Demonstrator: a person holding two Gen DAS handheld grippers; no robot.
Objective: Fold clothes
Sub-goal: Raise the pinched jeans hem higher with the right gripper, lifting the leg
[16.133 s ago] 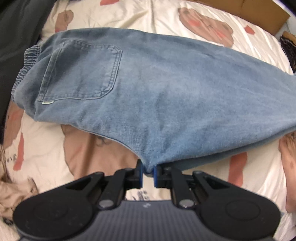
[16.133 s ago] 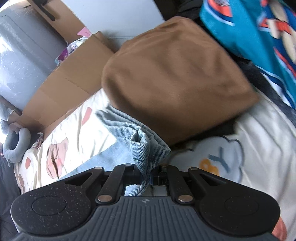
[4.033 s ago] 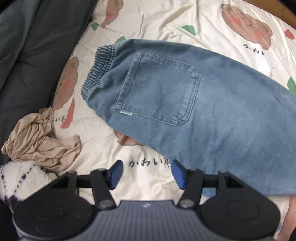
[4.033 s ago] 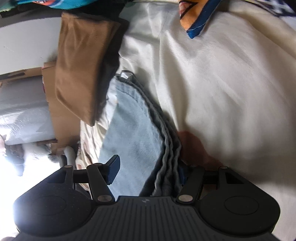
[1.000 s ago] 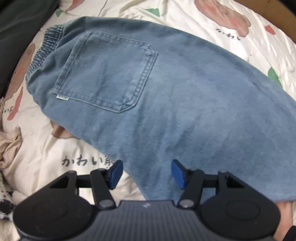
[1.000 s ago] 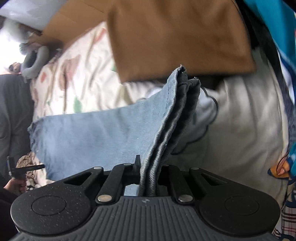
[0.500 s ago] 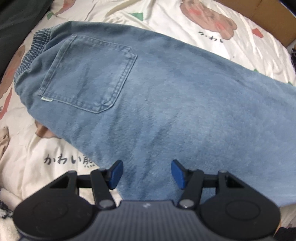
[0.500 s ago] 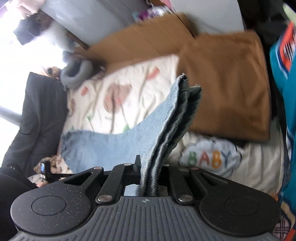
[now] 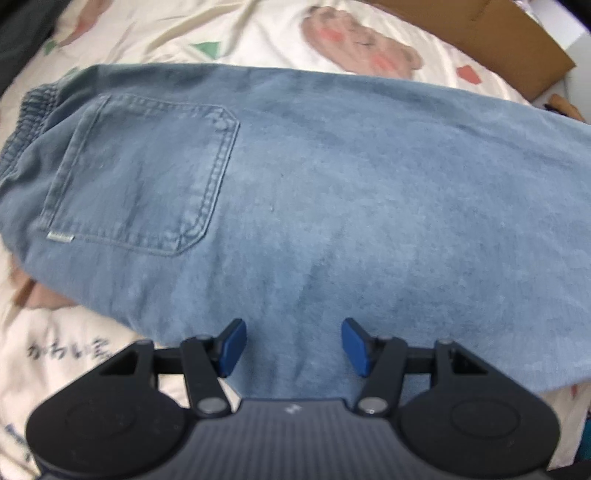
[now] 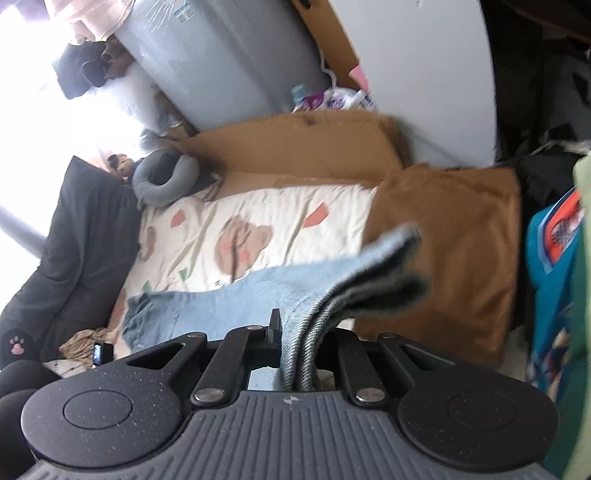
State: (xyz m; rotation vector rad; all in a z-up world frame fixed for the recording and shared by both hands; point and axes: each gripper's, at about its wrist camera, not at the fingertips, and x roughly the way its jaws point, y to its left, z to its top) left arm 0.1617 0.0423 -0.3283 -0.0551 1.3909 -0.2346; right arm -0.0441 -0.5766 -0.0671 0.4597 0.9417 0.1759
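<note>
Soft, heavy light-blue denim trousers (image 9: 332, 192): right gripper (image 10: 301, 332) clenched on stacked hems; left gripper (image 9: 291, 345) released, above thigh; take fold line there.

Left wrist steeply down, close over jeans (image 9: 332, 184) — right wrist obliquely across bed (image 10: 280, 206), same jeans.

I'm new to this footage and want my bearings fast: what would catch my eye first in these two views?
The blue jeans fill the left wrist view, spread on a bear-print sheet, back pocket at left, with the open left tongs poised over their near edge. In the right wrist view the right tongs are shut on the stacked leg hems, lifted above the bed. A brown pillow lies just beyond.
</note>
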